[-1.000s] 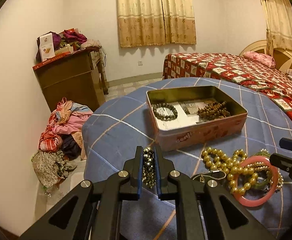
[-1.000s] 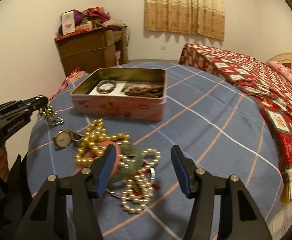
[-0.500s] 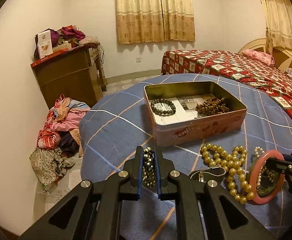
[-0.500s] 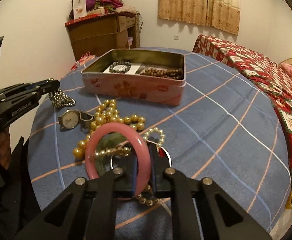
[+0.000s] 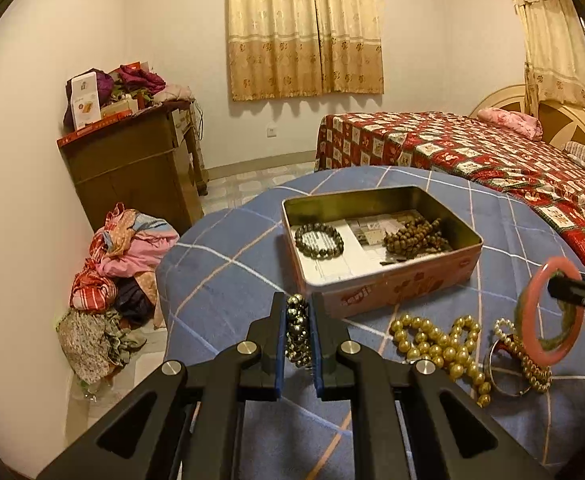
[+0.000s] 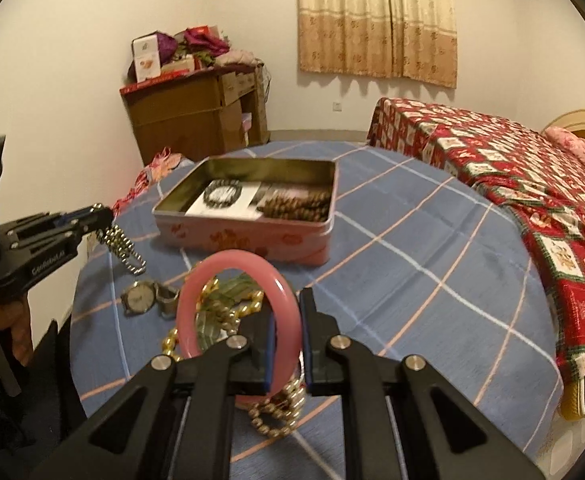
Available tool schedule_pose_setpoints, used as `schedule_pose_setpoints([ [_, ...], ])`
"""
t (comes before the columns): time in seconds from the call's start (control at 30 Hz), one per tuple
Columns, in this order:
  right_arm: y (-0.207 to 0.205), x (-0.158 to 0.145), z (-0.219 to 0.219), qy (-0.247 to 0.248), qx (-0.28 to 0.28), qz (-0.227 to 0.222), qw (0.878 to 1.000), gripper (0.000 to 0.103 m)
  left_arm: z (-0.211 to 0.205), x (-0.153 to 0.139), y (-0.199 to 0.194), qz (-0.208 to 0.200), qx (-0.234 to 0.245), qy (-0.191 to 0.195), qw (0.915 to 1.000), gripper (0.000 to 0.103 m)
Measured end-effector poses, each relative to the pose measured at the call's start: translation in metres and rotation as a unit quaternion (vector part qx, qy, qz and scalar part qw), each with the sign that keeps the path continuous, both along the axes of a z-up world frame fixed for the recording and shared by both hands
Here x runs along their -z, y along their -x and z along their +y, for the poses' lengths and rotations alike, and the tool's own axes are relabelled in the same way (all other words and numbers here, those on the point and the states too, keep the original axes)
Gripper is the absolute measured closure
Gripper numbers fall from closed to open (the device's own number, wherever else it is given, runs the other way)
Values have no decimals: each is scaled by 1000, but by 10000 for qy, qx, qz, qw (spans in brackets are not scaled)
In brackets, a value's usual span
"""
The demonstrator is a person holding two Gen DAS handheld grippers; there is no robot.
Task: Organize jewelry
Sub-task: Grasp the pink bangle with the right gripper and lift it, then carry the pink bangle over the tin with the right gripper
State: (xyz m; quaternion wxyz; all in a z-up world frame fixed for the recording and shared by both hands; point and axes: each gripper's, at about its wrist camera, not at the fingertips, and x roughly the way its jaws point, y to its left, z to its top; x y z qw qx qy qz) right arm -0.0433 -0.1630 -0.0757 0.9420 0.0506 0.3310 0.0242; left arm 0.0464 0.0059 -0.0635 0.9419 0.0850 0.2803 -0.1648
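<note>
My left gripper [image 5: 297, 312] is shut on a string of dark metallic beads [image 5: 296, 334], which hangs from it above the blue checked tablecloth [image 5: 228, 280]; the right wrist view shows the same beads [image 6: 122, 246] dangling from that gripper [image 6: 100, 212]. My right gripper [image 6: 288, 312] is shut on a pink bangle [image 6: 232, 268], held upright above the jewelry pile; the left wrist view has the bangle [image 5: 532, 320] at the right edge. An open pink tin [image 5: 408, 292] holds a dark bead bracelet [image 5: 318, 240] and brown wooden beads [image 5: 414, 238].
On the cloth lie gold beads [image 5: 436, 340], a pearl strand [image 5: 528, 360], a green bangle [image 6: 228, 288] and a wristwatch [image 6: 138, 300]. A bed [image 5: 492, 152] stands to the right, a wooden cabinet [image 5: 132, 168] and a heap of clothes [image 5: 116, 280] to the left.
My right gripper closed on the pink bangle and lifted it upright off the pile. My left gripper kept its hold on the dark beads and barely moved.
</note>
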Motion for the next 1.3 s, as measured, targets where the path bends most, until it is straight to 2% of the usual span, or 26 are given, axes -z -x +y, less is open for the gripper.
schedule_pose_setpoints([
  [0.3,-7,-10,-14,-130,47,-19,9999,90,-6,-8,-3,-57,110,2,9999,93],
  [0.53,-12,29,-16,-133,-67,696,9975,90,-6,1,-4,54,124,-48,9999,93],
  [0.63,-11,38,-23,-305,-23,818,9962,88,-6,2,-6,81,112,-63,9999,93],
  [0.97,1,27,-28,-312,-32,656,9974,89,-9,1,-3,65,175,-67,9998,93],
  [1.3,-8,-2,-29,-67,64,255,9996,89,-18,-21,-8,-239,252,-165,9993,93],
])
